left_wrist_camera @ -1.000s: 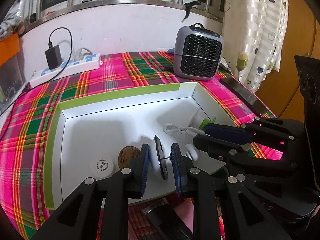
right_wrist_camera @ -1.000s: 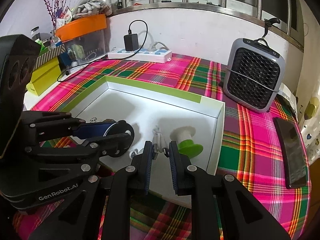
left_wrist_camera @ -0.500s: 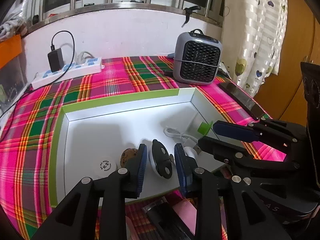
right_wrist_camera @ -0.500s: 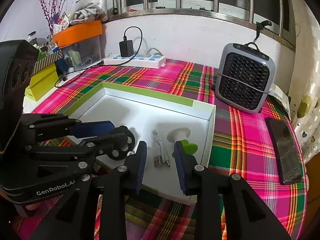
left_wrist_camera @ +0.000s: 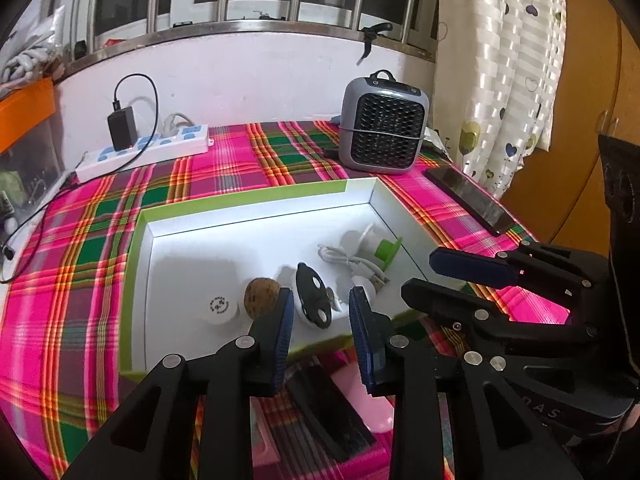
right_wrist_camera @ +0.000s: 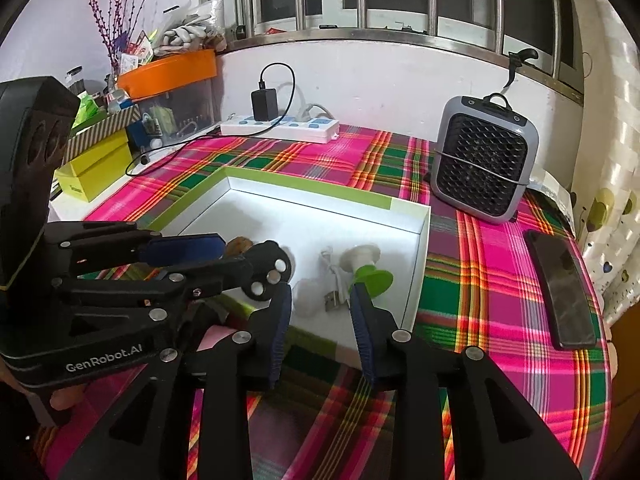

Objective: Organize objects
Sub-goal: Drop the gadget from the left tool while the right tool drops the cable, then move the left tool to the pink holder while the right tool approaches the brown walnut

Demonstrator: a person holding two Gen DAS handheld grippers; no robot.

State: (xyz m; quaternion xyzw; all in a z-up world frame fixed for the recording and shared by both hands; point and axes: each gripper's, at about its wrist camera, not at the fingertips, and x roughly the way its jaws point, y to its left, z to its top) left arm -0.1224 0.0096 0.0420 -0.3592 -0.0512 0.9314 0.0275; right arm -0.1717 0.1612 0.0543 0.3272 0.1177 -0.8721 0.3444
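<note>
Inside white box (left_wrist_camera: 256,236), black spinner (left_wrist_camera: 313,297), cable (left_wrist_camera: 352,261)

A grey portable fan heater with a black honeycomb grille (left_wrist_camera: 383,128) stands on the pink-and-green plaid tablecloth (left_wrist_camera: 224,168) below the barred window. A dark smartphone (right_wrist_camera: 560,288) lies flat near the curtain with heart prints (left_wrist_camera: 516,72). A white power strip (right_wrist_camera: 280,128) carries a black plug-in charger (right_wrist_camera: 264,101). An orange plastic tub (right_wrist_camera: 168,74) sits above a yellow-green cardboard box (right_wrist_camera: 94,168).

Box (left_wrist_camera: 256,200) mid-table w/ nut (left_wrist_camera: 262,295), cable (left_wrist_camera: 352,261), spool (left_wrist_camera: 382,245) inside, fan (left_wrist_camera: 384,128) behind, phone (left_wrist_camera: 468,200) at right
</note>
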